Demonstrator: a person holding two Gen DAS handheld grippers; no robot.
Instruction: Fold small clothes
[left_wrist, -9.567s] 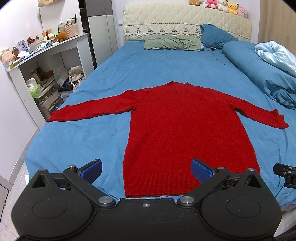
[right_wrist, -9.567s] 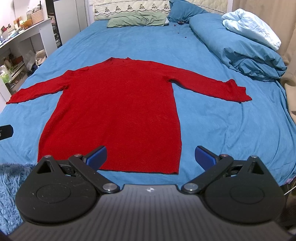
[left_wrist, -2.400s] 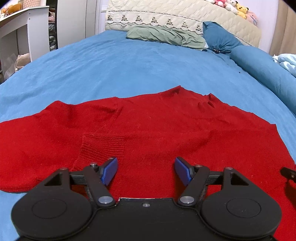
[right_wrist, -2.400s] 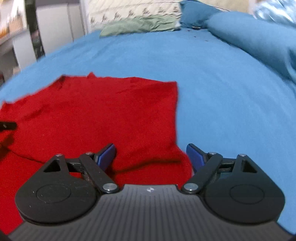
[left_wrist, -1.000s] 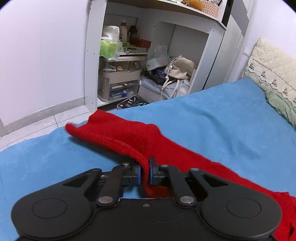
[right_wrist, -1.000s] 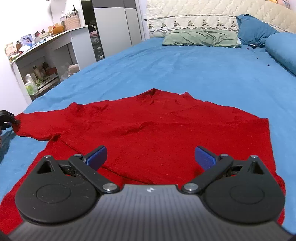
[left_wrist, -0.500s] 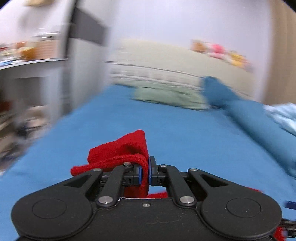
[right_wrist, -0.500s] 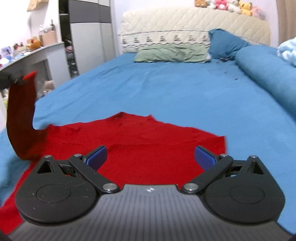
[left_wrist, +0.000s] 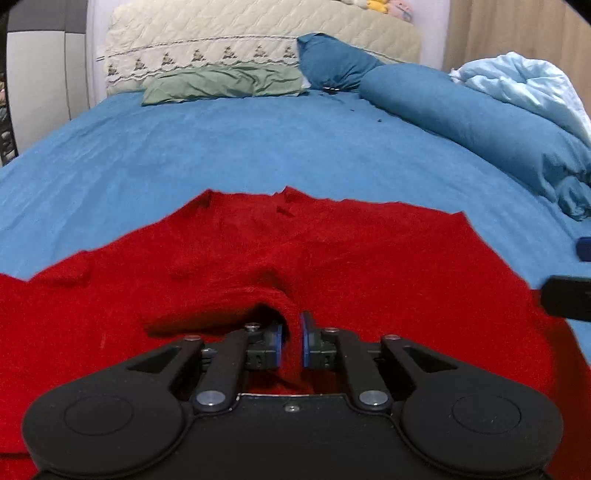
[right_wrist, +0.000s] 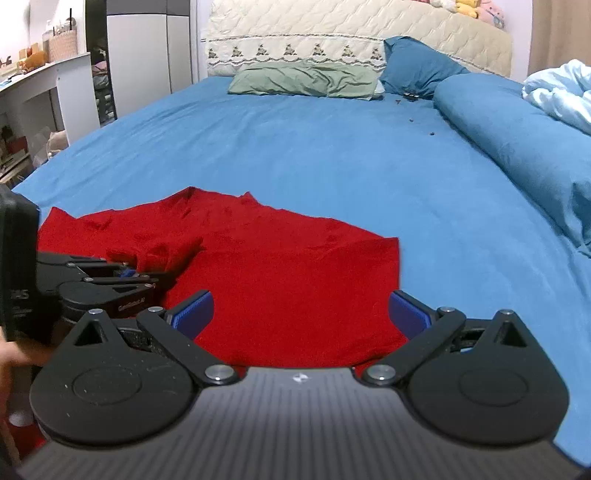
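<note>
Ahead of both jaws: flat blue bed (right_wrist: 295, 147), open way. Far ahead: green pillow (right_wrist: 306, 79). Right of jaws: big rolled blue blanket (right_wrist: 517, 147) (blocks side).

So the sweater (left_wrist: 332, 251) lay spread on the bed (left_wrist: 221, 147), nearer the foot end. Pillows (right_wrist: 306, 79) sat up by the headboard (right_wrist: 332, 33), a rolled duvet (right_wrist: 517, 140) ran along the right side, and the desk (right_wrist: 40, 74) stood off left. Left tongs (left_wrist: 290, 339) sat over the sweater's middle, right tongs (right_wrist: 299, 314) just right of them.
</note>
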